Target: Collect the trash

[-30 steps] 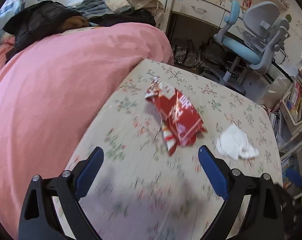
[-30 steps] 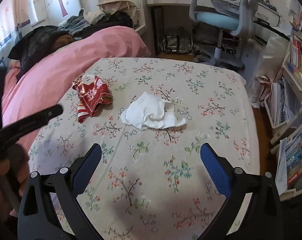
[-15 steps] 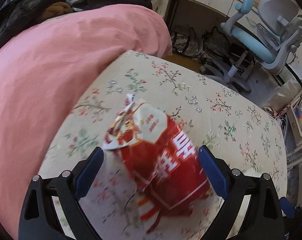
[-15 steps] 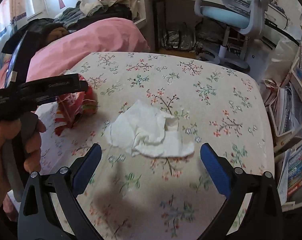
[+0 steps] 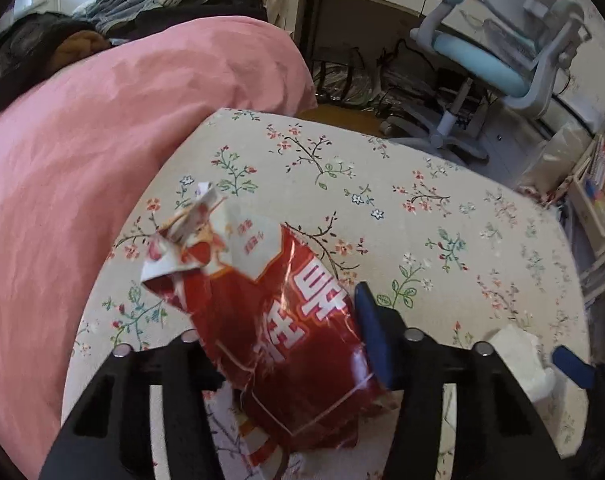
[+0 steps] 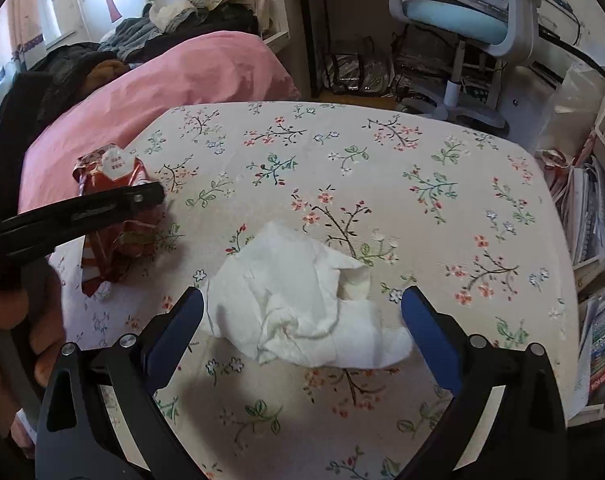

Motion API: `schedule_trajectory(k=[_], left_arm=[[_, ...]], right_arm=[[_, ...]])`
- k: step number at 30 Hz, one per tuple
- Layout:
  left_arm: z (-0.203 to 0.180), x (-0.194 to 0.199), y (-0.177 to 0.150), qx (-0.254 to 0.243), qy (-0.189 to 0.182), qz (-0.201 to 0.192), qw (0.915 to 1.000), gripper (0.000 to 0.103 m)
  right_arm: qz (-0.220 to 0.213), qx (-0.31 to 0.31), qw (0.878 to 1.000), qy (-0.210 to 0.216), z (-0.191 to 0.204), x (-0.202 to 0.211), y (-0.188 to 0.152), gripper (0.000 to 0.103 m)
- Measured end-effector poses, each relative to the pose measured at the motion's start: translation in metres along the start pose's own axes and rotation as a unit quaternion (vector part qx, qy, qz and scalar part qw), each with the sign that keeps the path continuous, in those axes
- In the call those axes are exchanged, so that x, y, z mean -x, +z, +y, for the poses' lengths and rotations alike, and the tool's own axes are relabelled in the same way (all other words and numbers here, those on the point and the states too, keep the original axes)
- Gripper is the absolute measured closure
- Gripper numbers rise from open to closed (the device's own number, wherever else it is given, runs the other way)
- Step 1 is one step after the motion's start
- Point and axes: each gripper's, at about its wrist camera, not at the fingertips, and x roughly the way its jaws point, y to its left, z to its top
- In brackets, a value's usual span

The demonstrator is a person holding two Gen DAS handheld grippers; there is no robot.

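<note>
A red and white snack bag [image 5: 270,320] lies on the floral-cloth table [image 5: 422,208]. My left gripper [image 5: 286,340] is shut on it; the bag covers its left finger. The bag also shows in the right wrist view [image 6: 114,216], with the left gripper across it. A crumpled white tissue [image 6: 302,312] lies mid-table, between the blue pads [image 6: 430,336] of my right gripper [image 6: 302,332], which is open around it near the cloth. The tissue also shows in the left wrist view [image 5: 518,356].
A pink duvet [image 5: 102,140] on a bed borders the table's left side, with dark clothes [image 6: 102,56] piled behind. A blue and grey desk chair [image 5: 498,52] stands beyond the far edge. Shelves with books [image 6: 598,320] stand at the right.
My left gripper has closed on the snack bag. My right gripper has moved forward and down so the tissue now sits between its open fingers.
</note>
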Motion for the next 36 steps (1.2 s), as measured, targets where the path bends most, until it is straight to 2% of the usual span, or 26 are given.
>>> schedule_trajectory(k=[5,6,8,10,12,13,16,22,26,27,28,29,30,31,33,36], left_arm=[[0.004,0.016,-0.012,-0.018,-0.019,0.009,0.9996,0.059],[0.004,0.019,-0.014,-0.021,-0.023,0.013,0.9994,0.059],[0.005,0.024,-0.021,-0.025,-0.029,0.022,0.999,0.059],[0.005,0.029,-0.027,-0.028,-0.032,0.029,0.9987,0.059],[0.006,0.036,-0.034,-0.033,-0.03,0.03,0.9986,0.059],[0.005,0.038,-0.037,-0.035,-0.03,0.032,0.9984,0.059],[0.005,0.048,-0.051,-0.046,-0.026,0.035,0.998,0.059],[0.008,0.069,-0.08,-0.057,-0.018,0.045,0.9972,0.059],[0.012,0.085,-0.097,-0.056,-0.018,0.047,0.9972,0.059],[0.013,0.089,-0.102,-0.056,-0.018,0.049,0.9971,0.059],[0.013,0.09,-0.105,-0.056,-0.017,0.051,0.997,0.059],[0.013,0.091,-0.11,-0.056,-0.015,0.054,0.9968,0.058],[0.013,0.091,-0.112,-0.056,-0.012,0.056,0.9968,0.056],[0.013,0.091,-0.114,-0.056,-0.008,0.057,0.9968,0.055],[0.013,0.09,-0.118,-0.056,-0.003,0.059,0.9967,0.053],[0.014,0.09,-0.125,-0.058,0.007,0.06,0.9965,0.049]], right_arm=[[0.012,-0.007,1.0,0.022,0.001,-0.015,0.003,0.008],[0.007,0.0,1.0,0.02,0.003,-0.015,0.003,0.011],[0.005,0.015,1.0,0.025,0.008,-0.014,0.002,0.027],[0.01,0.025,0.999,0.036,0.013,-0.01,0.001,0.059],[0.021,0.024,0.997,0.066,0.015,-0.006,-0.002,0.076],[0.024,0.029,0.997,0.071,0.018,-0.003,-0.005,0.081],[0.03,0.045,0.995,0.086,0.025,0.012,-0.014,0.086],[0.047,0.078,0.985,0.149,0.042,0.052,-0.034,0.086],[0.075,0.123,0.977,0.158,0.056,0.07,-0.058,0.086],[0.085,0.138,0.975,0.154,0.06,0.074,-0.066,0.082],[0.089,0.149,0.974,0.144,0.063,0.077,-0.071,0.066],[0.089,0.162,0.975,0.127,0.066,0.08,-0.076,0.056],[0.081,0.178,0.975,0.105,0.071,0.087,-0.081,0.038],[0.071,0.19,0.975,0.092,0.075,0.093,-0.083,0.032],[0.054,0.205,0.974,0.074,0.082,0.104,-0.086,0.03],[0.033,0.205,0.976,0.069,0.089,0.118,-0.086,0.023]])
